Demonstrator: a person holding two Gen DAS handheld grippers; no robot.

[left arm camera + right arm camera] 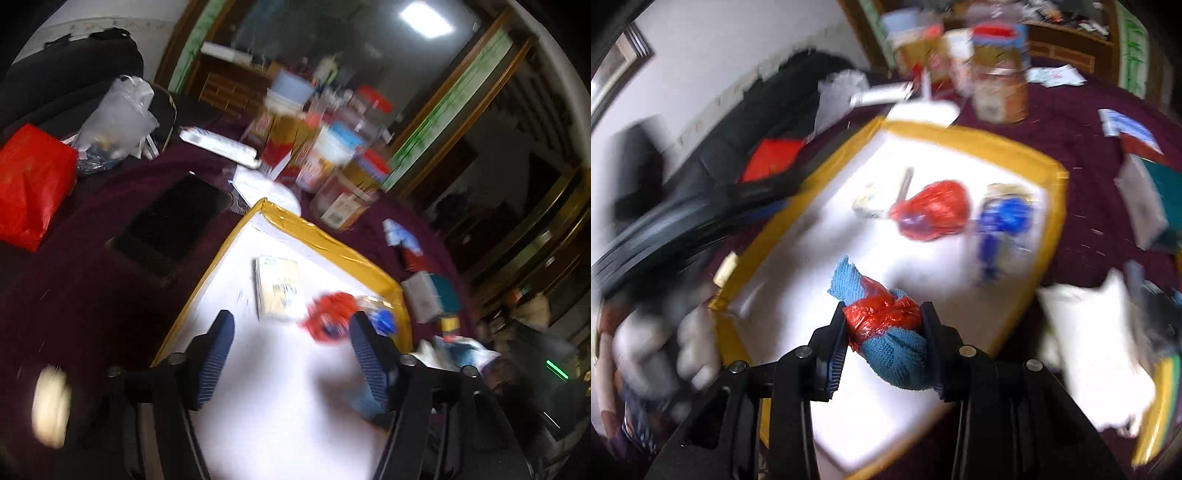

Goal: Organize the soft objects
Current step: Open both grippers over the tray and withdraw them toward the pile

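A white board with a yellow taped rim (325, 236) (964, 129) lies on the maroon cloth. On it are a pale packet (277, 288) (868, 201), a red plastic bundle (328, 321) (932, 208) and a blue-and-clear packet (382, 317) (1004, 221). My right gripper (884, 328) is shut on a blue knitted cloth tied with red plastic (886, 328), held over the board's near part. My left gripper (291, 339) is open and empty above the board, short of the red bundle. Both views are motion-blurred.
Jars and boxes (332, 158) (993, 74) crowd the table behind the board. A black tablet (173, 221), a red bag (29, 184) and a clear plastic bag (114, 118) lie to the left. Grey and teal sponges (432, 295) (1145, 199) and white cloth (1100, 350) lie to the right.
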